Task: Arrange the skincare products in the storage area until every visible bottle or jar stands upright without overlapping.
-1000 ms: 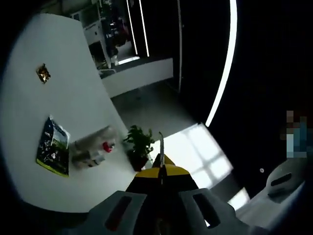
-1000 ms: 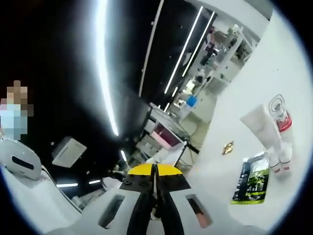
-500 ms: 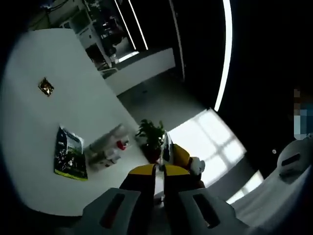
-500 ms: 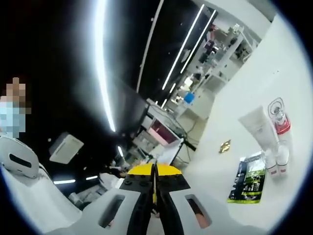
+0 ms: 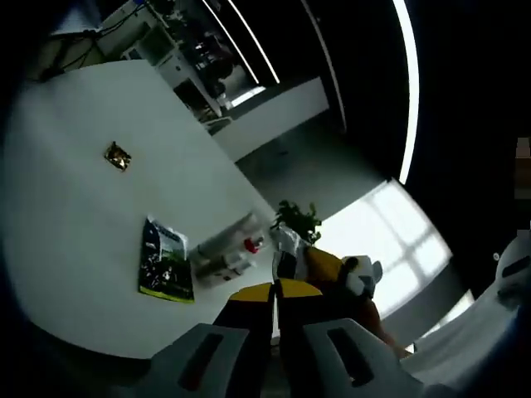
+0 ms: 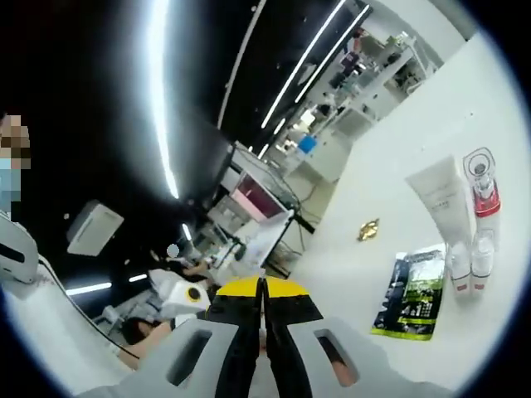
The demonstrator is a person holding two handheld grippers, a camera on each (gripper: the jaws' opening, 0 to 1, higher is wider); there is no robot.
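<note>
The skincare products lie together on the white table (image 6: 390,166). In the right gripper view I see a white tube (image 6: 440,199), a bottle with a clear cap and red band (image 6: 481,178), and two small white bottles (image 6: 469,265), all on their sides. The same cluster (image 5: 222,253) shows in the left gripper view, red band (image 5: 251,245) toward the table edge. My left gripper (image 5: 274,288) and my right gripper (image 6: 262,286) are held in the air well short of the products. Both have their jaws together with nothing between them.
A green and black sachet (image 6: 411,290) (image 5: 166,269) lies flat beside the products, and a small gold wrapper (image 6: 367,230) (image 5: 117,155) lies farther off. Past the table edge are a potted plant (image 5: 297,220) and a person in yellow (image 5: 332,269). Shelving (image 6: 373,75) stands behind.
Both views have swung, so the table and products sit nearer the centre. A person in yellow has come into the left gripper view. The products have not moved.
</note>
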